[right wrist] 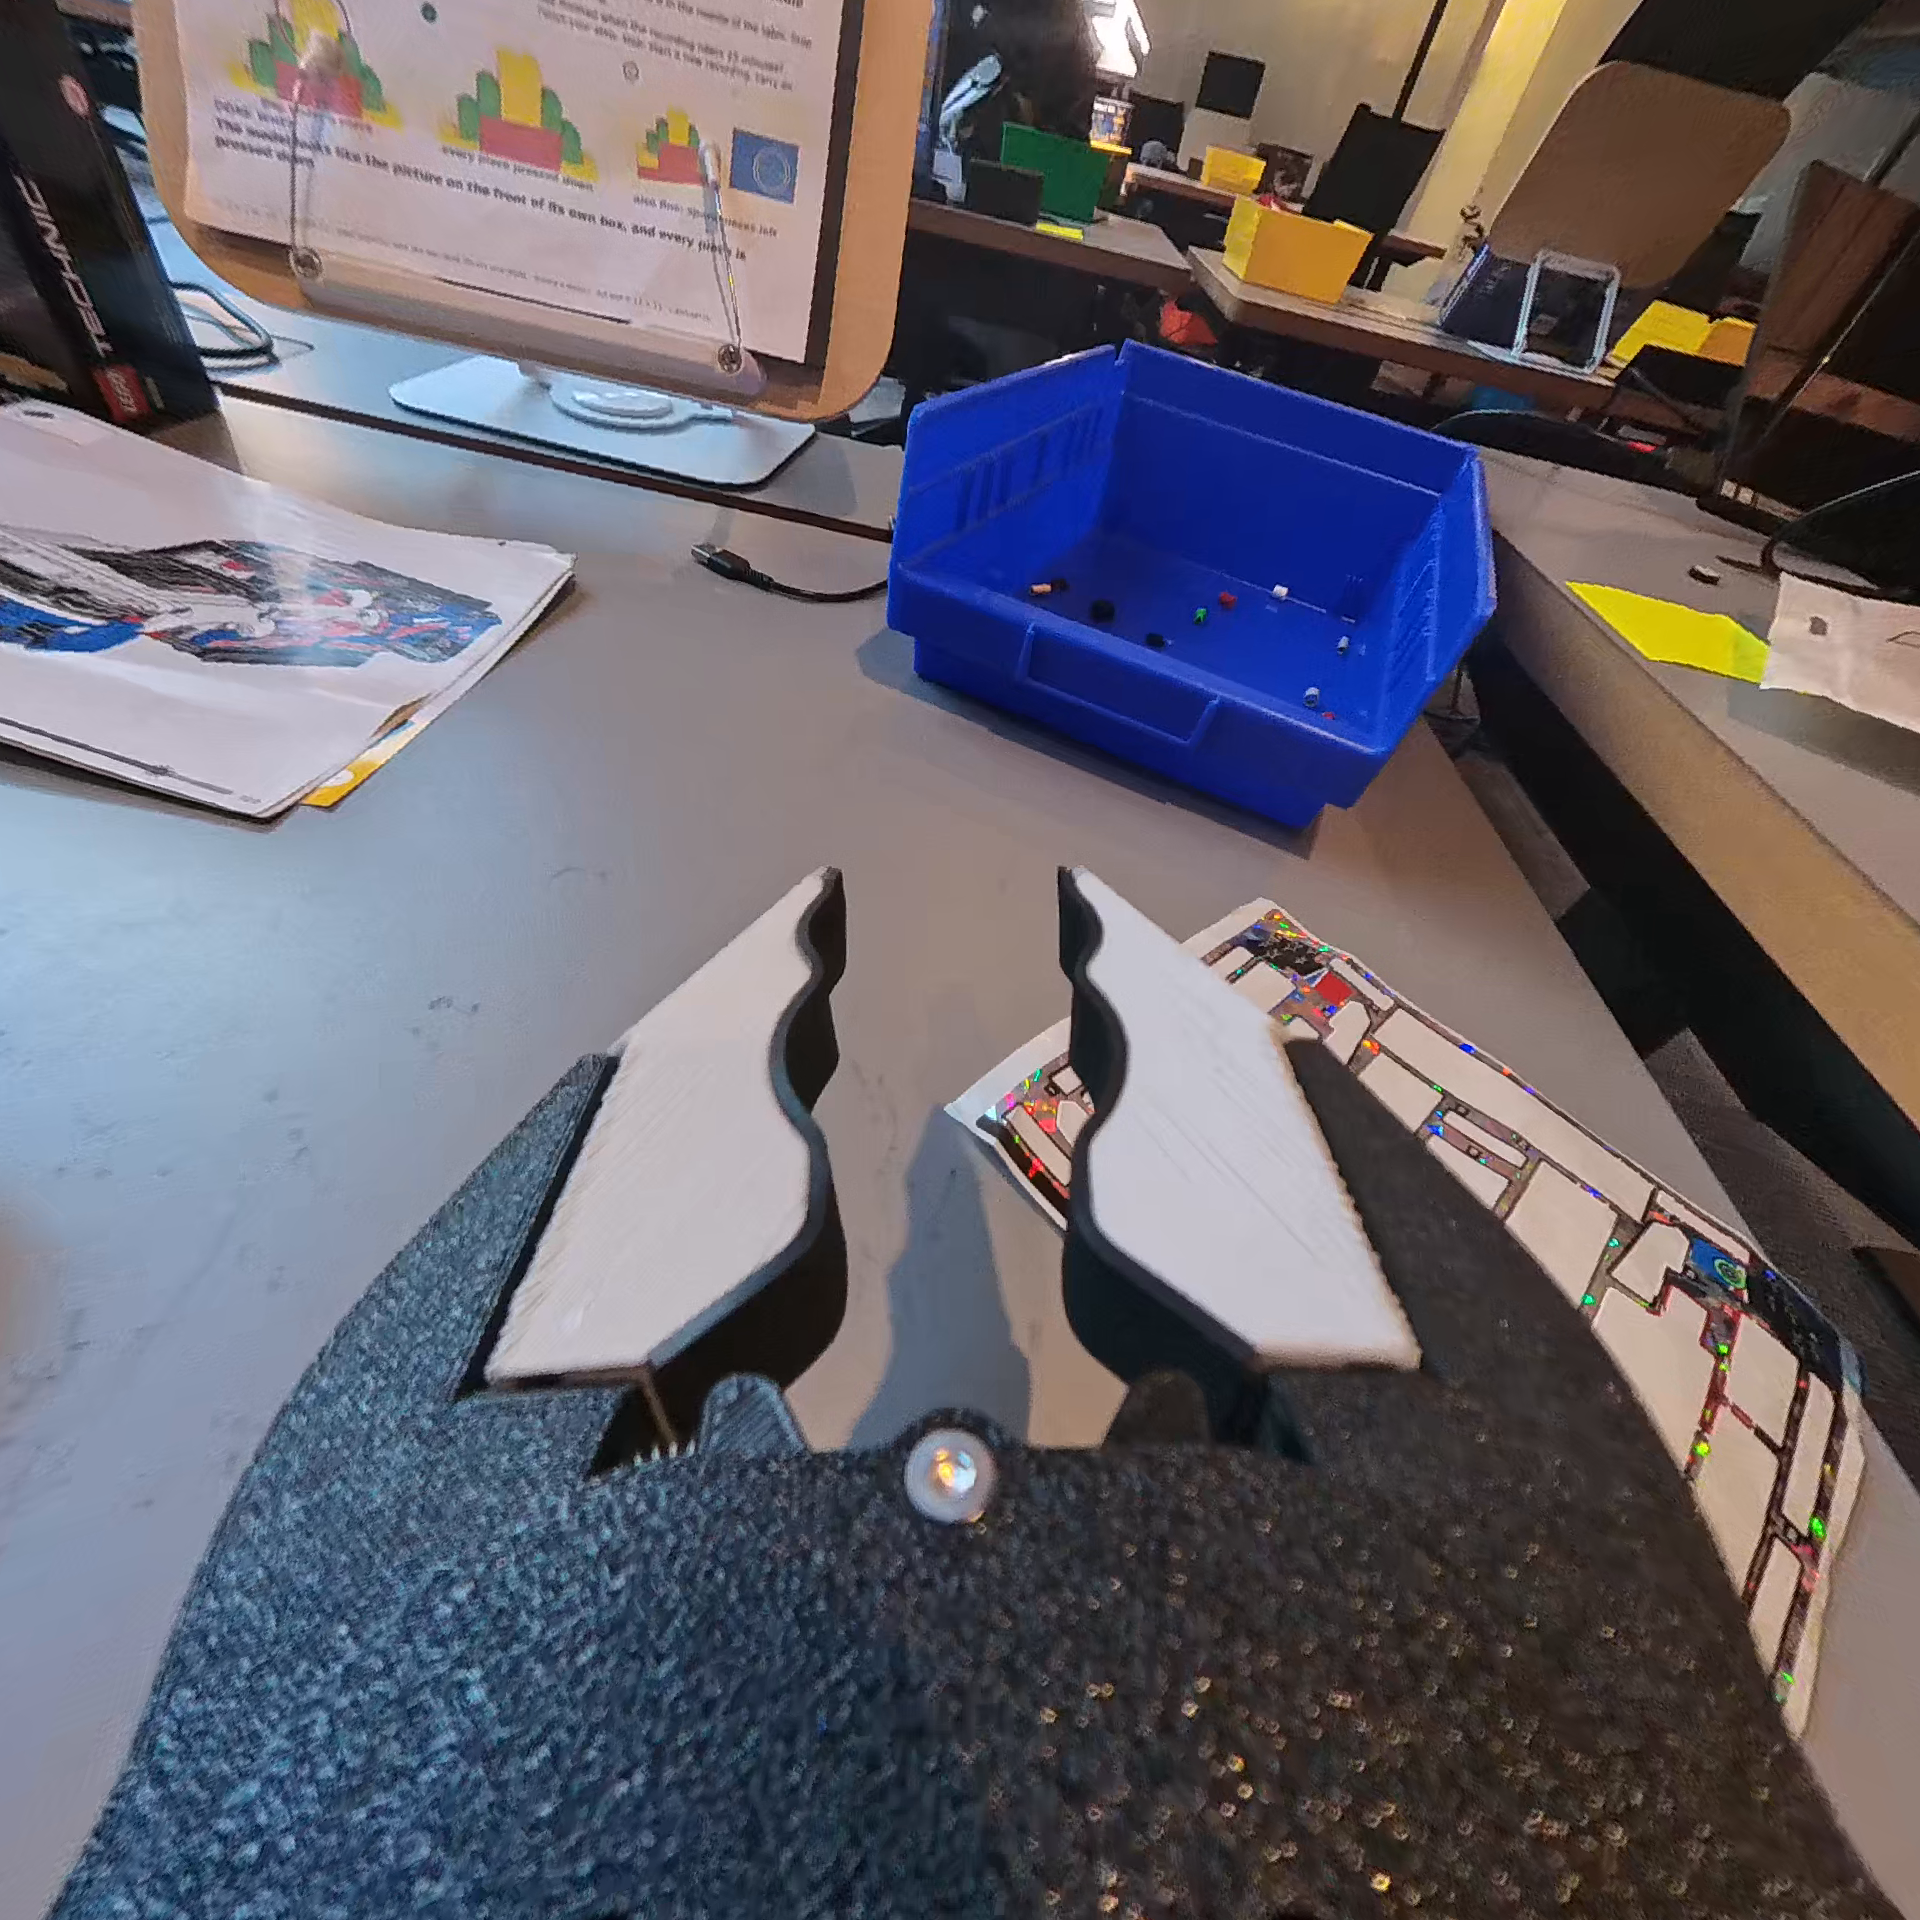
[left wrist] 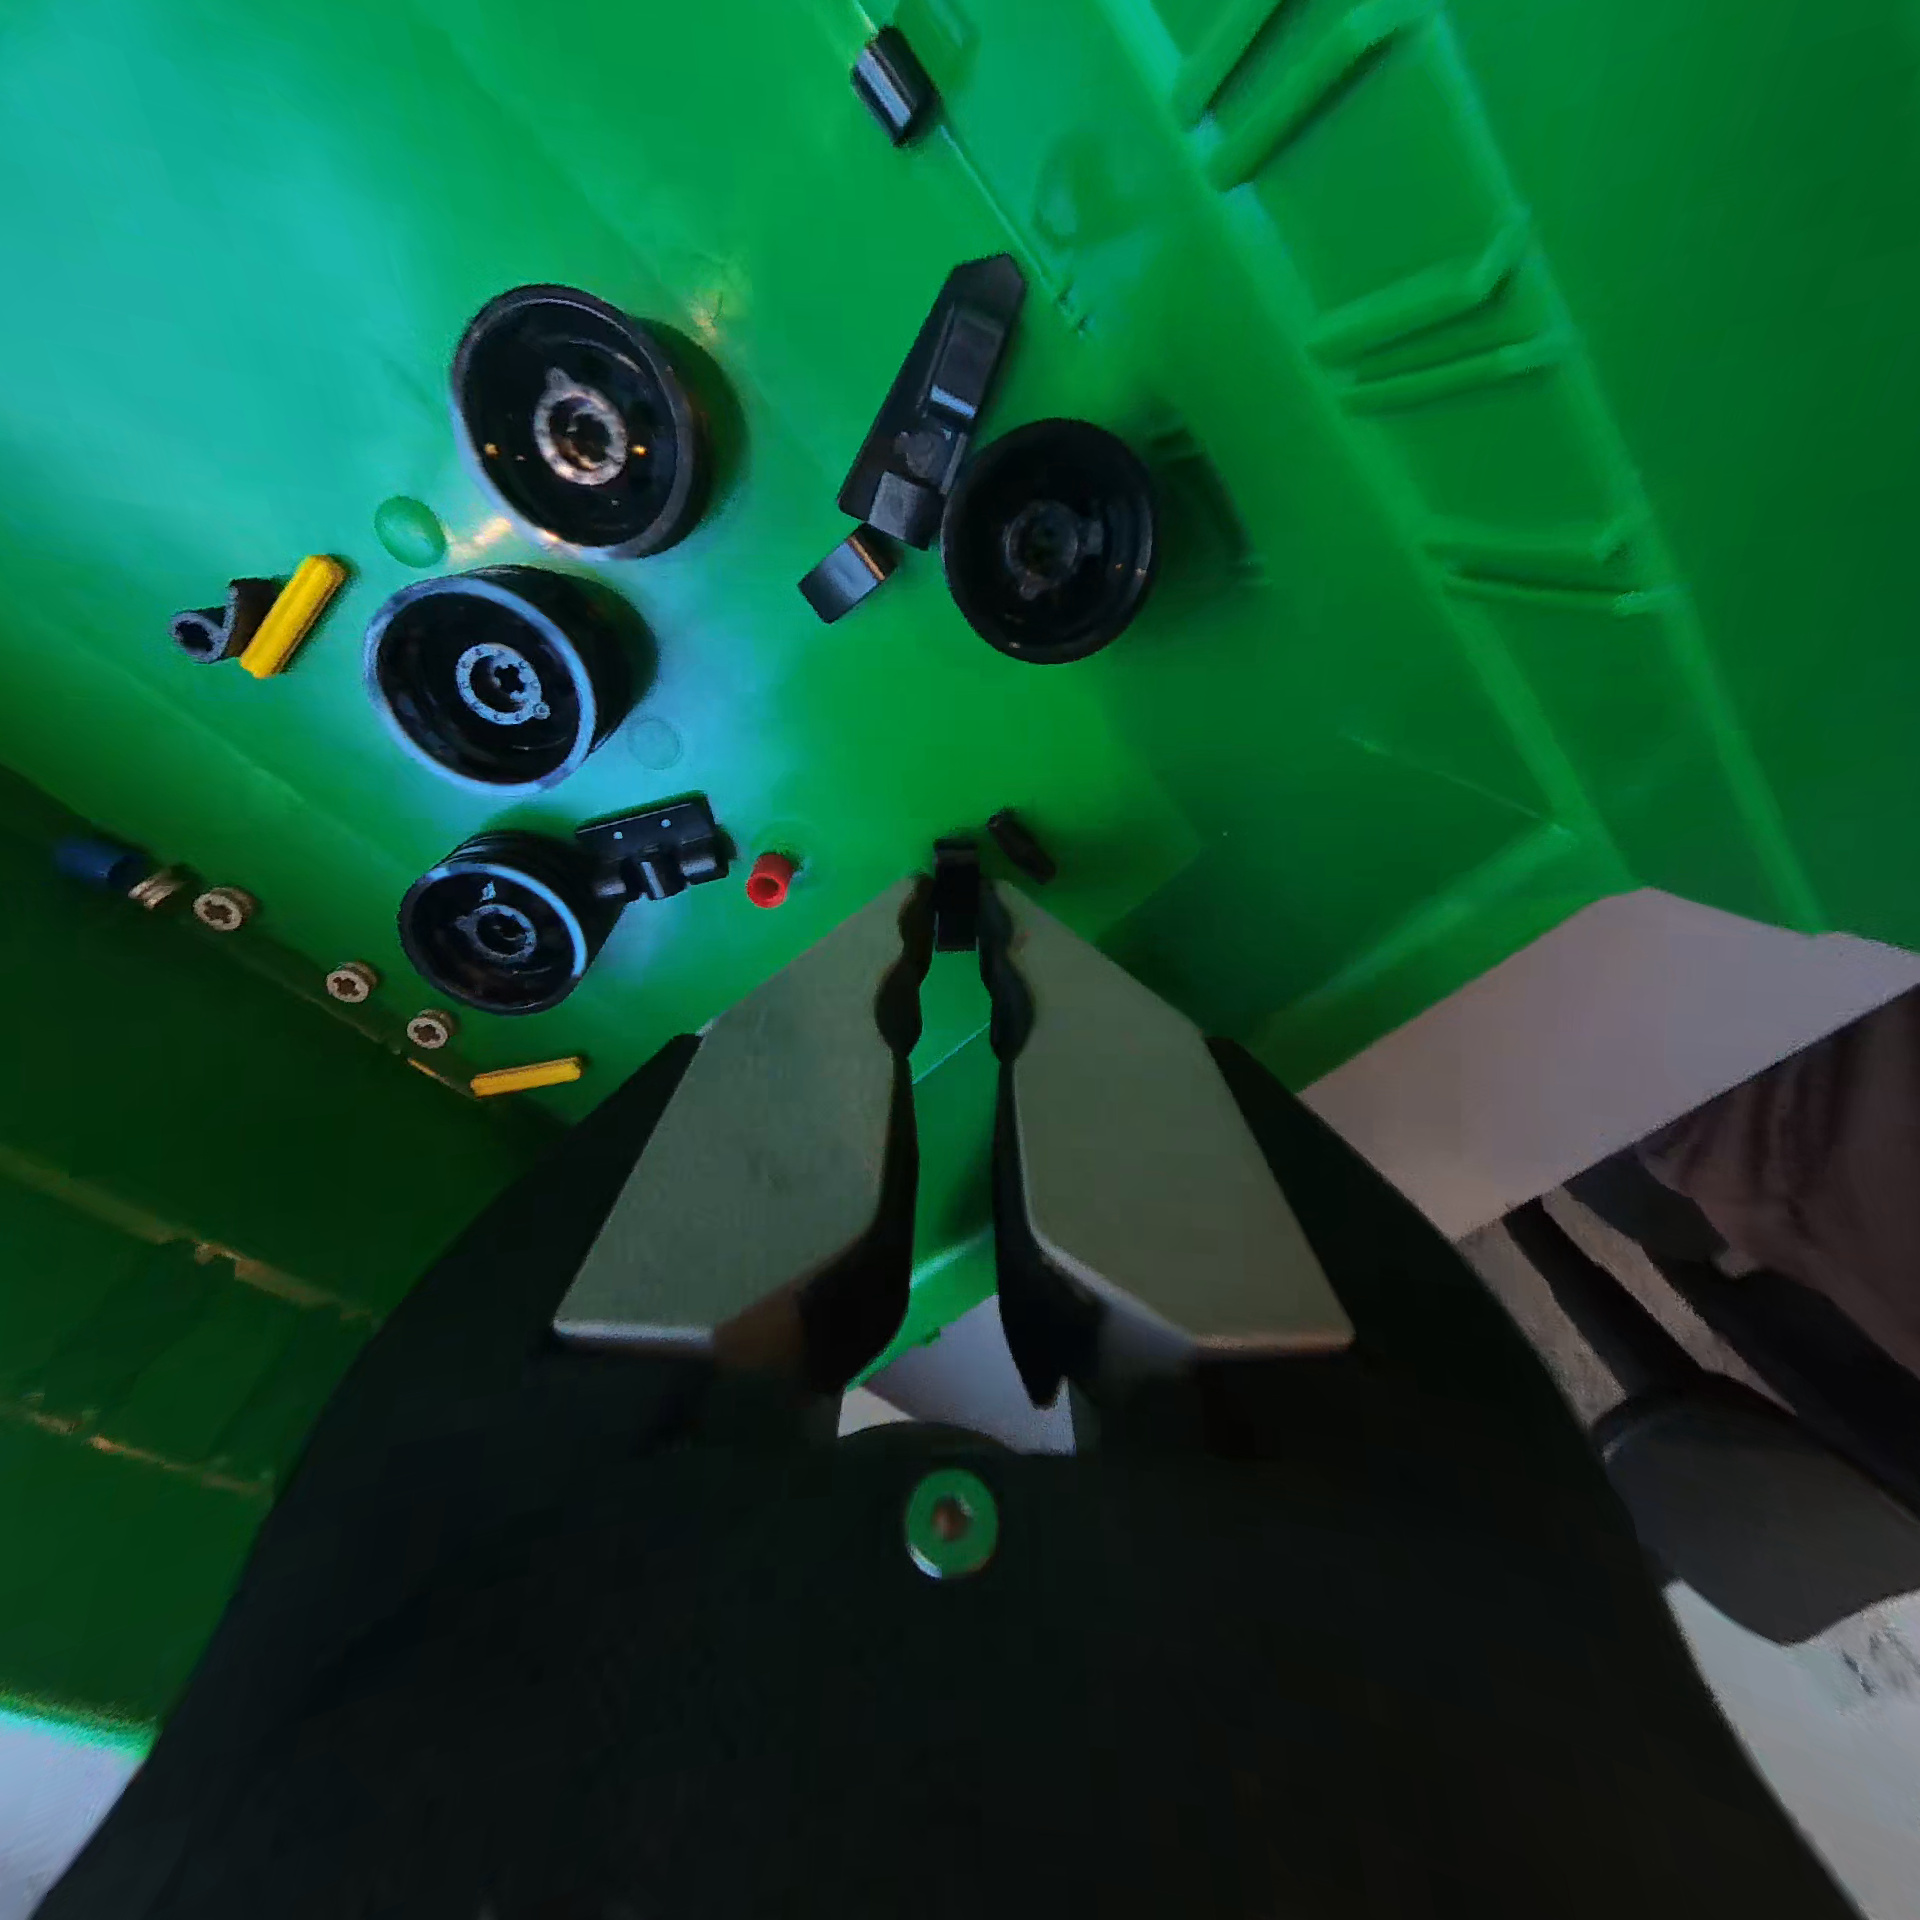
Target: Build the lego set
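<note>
Left tongs (left wrist: 956,896) clamp one small black piece (left wrist: 955,871); four wheels (left wrist: 584,420); right tongs (right wrist: 950,891) apart.

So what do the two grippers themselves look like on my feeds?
Both are alike: the left gripper and the right gripper each have two pale grey wedge-shaped fingers with wavy black inner pads, set in a broad black body with a round metal screw at its centre. The right body looks rough and speckled. No cables or sleeves show.

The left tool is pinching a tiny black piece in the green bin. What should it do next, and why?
Probably lift straight up. The left tool is already shut on the small black plastic piece above the green plastic bin floor, and the small red plastic peg lies close beside it.
</note>
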Demonstrator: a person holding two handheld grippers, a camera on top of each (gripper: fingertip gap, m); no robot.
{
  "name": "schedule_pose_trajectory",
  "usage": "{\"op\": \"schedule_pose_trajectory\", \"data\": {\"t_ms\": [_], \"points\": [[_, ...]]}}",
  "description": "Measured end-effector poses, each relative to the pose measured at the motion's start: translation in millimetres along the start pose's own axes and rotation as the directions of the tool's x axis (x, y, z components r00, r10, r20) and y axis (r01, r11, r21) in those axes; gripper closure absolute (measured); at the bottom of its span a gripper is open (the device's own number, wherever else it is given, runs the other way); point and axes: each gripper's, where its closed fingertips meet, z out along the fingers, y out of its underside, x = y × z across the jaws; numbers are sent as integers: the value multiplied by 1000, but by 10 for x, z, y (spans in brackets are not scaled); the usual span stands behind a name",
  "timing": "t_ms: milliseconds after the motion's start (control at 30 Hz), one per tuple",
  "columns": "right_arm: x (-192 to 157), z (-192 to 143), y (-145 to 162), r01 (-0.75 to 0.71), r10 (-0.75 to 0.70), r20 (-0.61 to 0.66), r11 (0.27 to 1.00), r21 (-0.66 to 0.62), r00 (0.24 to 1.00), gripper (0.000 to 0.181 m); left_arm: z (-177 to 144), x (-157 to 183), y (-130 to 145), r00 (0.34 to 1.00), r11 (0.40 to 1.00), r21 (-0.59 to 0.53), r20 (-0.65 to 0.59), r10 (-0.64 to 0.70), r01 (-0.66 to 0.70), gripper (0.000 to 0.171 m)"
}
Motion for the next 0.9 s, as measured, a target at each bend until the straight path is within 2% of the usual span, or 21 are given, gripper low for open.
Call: {"op": "schedule_pose_trajectory", "data": {"t_ms": [133, 233, 300, 367, 467, 500, 567, 667, 733, 767, 900], "points": [[-19, -17, -27, 45, -44, -14, 999, 14, 999, 144, -247, -108, -50, 996, 993, 116, 82, -43, 33, 166], [-15, 13, 3, 98, -99, -40, 995, -5, 994, 139, -705, -74, -268, 980, 945, 328, 192, -46, -20, 166], [-20, 32, 17, 132, -133, -54, 991, -17, 990, 132, -1073, 167, -519, 971, 850, 516, 239, -25, -105, 166], [-40, 43, 7, 161, -161, -61, 987, -13, 985, 132, -1364, 613, -775, 978, 724, 672, 207, 16, -154, 166], [-57, 78, 42, 173, -175, -58, 984, -37, 983, 132, -1557, 1378, -1045, 983, 573, 799, 133, 128, -183, 166], [-52, 87, 54, 174, -177, -62, 984, -46, 982, 132, -1535, 1631, -1107, 979, 539, 822, 105, 176, -186, 166], [-36, 93, 67, 173, -177, -71, 983, -55, 982, 133, -1310, 1960, -1183, 971, 531, 824, 88, 224, -197, 166], [41, 86, 73, 161, -167, -111, 985, -63, 980, 133, -739, 2133, -1222, 964, 573, 789, 89, 249, -221, 166], [121, 77, 64, 144, -152, -151, 988, -63, 977, 133, -512, 2225, -1270, 960, 548, 816, 31, 277, -184, 167], [159, 74, 60, 134, -143, -168, 989, -62, 975, 134, -469, 2251, -1304, 958, 527, 836, -1, 286, -156, 167], [268, 100, 107, 104, -122, -216, 990, -94, 969, 134, -548, 2167, -1484, 959, 342, 933, 13, 282, -113, 166]]}}
